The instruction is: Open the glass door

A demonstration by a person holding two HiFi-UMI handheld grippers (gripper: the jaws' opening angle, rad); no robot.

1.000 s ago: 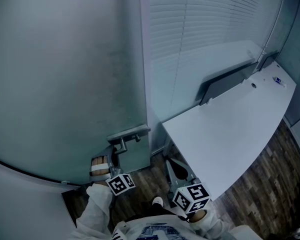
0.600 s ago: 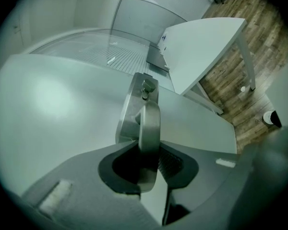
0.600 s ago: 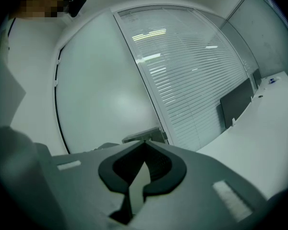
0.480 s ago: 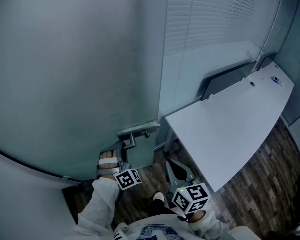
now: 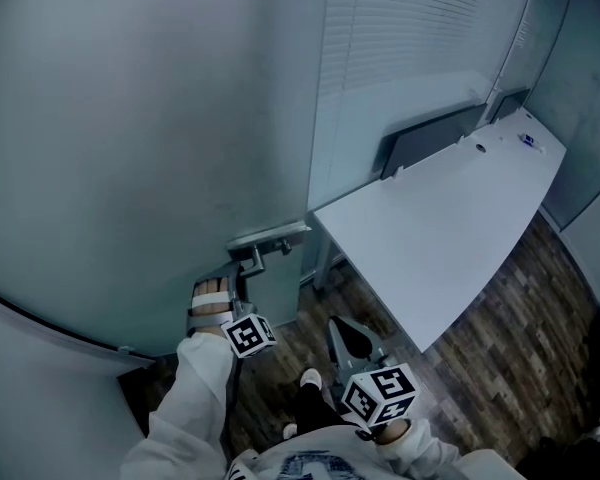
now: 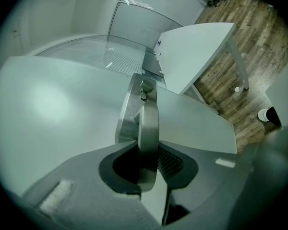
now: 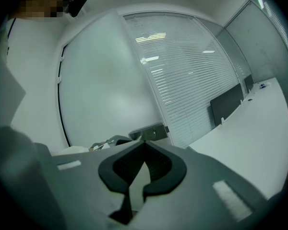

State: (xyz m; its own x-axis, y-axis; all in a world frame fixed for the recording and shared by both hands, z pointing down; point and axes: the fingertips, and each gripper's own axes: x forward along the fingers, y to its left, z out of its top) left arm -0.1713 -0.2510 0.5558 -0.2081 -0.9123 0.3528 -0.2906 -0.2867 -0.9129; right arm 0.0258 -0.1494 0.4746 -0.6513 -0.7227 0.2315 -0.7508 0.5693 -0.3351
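The left hand-held gripper [image 5: 247, 273] reaches up to the lever handle [image 5: 270, 238] on the frosted glass door [image 5: 130, 168], with its front end at the lever's grip. The right hand-held gripper [image 5: 346, 336] hangs low over the wood floor [image 5: 520, 348], apart from the door. To the right stands a white worktop [image 5: 450, 228] with a dark panel [image 5: 430, 140] along its far edge, in front of slatted blinds [image 5: 410, 48].

floor [image 5: 500, 368]: dark wood planks | white desk [image 5: 440, 228] stands on it | small item [image 5: 527, 140] at desk's far corner
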